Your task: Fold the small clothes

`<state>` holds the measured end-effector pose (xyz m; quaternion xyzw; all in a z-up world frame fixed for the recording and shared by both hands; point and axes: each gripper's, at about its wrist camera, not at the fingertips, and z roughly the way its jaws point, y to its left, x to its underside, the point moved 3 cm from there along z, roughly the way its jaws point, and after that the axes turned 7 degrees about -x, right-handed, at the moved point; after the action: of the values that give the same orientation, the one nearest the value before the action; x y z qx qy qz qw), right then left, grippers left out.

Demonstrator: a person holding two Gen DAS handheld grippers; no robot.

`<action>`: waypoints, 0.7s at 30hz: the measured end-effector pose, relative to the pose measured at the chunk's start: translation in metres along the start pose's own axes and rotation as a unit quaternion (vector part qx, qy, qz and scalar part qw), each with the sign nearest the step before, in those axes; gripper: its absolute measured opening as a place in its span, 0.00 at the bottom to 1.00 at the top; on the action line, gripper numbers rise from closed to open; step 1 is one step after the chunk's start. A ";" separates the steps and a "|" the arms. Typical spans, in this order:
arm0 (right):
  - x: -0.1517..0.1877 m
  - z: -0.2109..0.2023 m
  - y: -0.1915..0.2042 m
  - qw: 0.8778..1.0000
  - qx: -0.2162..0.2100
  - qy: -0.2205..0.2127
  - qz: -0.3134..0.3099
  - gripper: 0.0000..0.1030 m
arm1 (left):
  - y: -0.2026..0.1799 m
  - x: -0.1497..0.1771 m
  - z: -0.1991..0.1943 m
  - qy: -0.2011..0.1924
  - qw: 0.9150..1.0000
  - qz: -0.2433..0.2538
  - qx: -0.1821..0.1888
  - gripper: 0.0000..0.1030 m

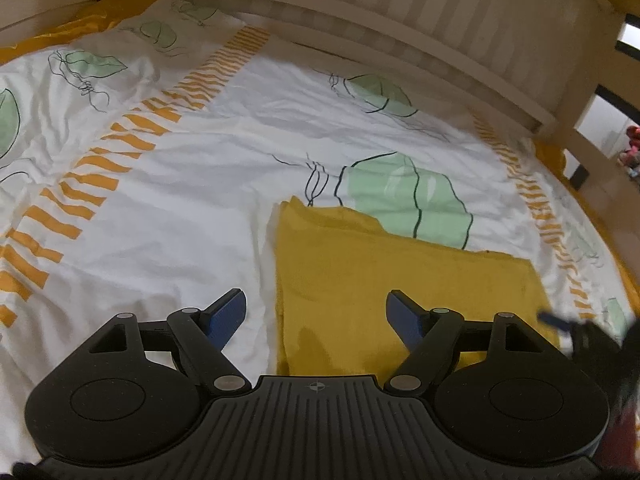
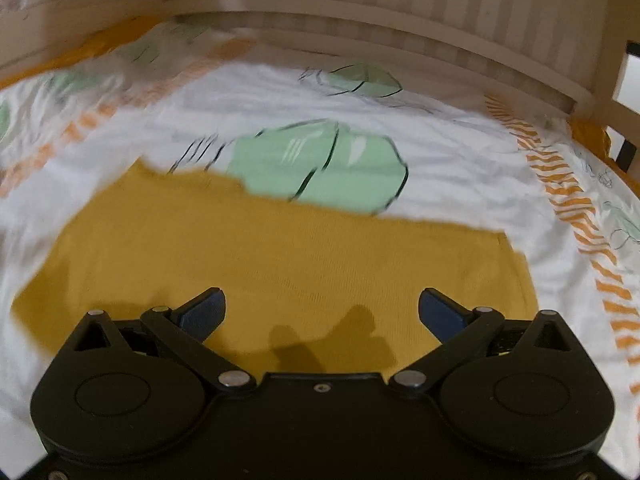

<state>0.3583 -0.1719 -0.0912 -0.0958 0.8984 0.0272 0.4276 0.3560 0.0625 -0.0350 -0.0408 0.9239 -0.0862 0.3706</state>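
A mustard-yellow garment (image 1: 384, 272) lies flat on the bed in a rough rectangle; it also shows in the right wrist view (image 2: 280, 264). My left gripper (image 1: 316, 312) is open and empty, held just above the garment's left edge. My right gripper (image 2: 322, 310) is open and empty, held above the garment's near middle, and casts a shadow on it. The right gripper also shows, blurred, at the right edge of the left wrist view (image 1: 568, 328). The right wrist view is motion-blurred.
The white bedsheet (image 1: 168, 208) has green leaf prints and orange striped bands. A pale wooden slatted bed rail (image 1: 400, 28) runs along the far side and right. An orange mattress edge (image 1: 52, 36) shows at the far left.
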 end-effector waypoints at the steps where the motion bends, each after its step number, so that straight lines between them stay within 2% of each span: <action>1: -0.010 0.014 -0.003 1.000 0.008 0.003 0.004 1.00 | 0.000 0.001 0.001 0.002 1.000 0.002 -0.003 0.74; 5: -0.026 0.057 -0.016 0.998 0.028 0.036 0.042 1.00 | 0.001 0.003 0.005 0.011 1.000 0.010 -0.024 0.74; 9: -0.016 0.084 -0.028 0.993 0.057 0.080 0.059 1.00 | 0.005 0.002 0.008 0.015 0.998 0.012 -0.056 0.74; 12: -0.007 0.084 -0.028 0.994 0.057 0.069 0.065 1.00 | 0.005 0.001 0.009 0.021 0.996 0.020 -0.086 0.74; 16: -0.005 0.080 -0.028 0.994 0.056 0.064 0.064 1.00 | 0.005 0.001 0.014 0.052 0.990 0.035 -0.128 0.74; 21: -0.008 0.080 -0.029 0.995 0.052 0.066 0.061 1.00 | 0.007 0.003 0.017 0.063 0.988 0.034 -0.136 0.73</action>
<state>0.4303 -0.1889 -0.1346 -0.0200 0.9290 0.0006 0.3695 0.3655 0.0671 -0.0508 -0.0544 0.9494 0.0507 0.3053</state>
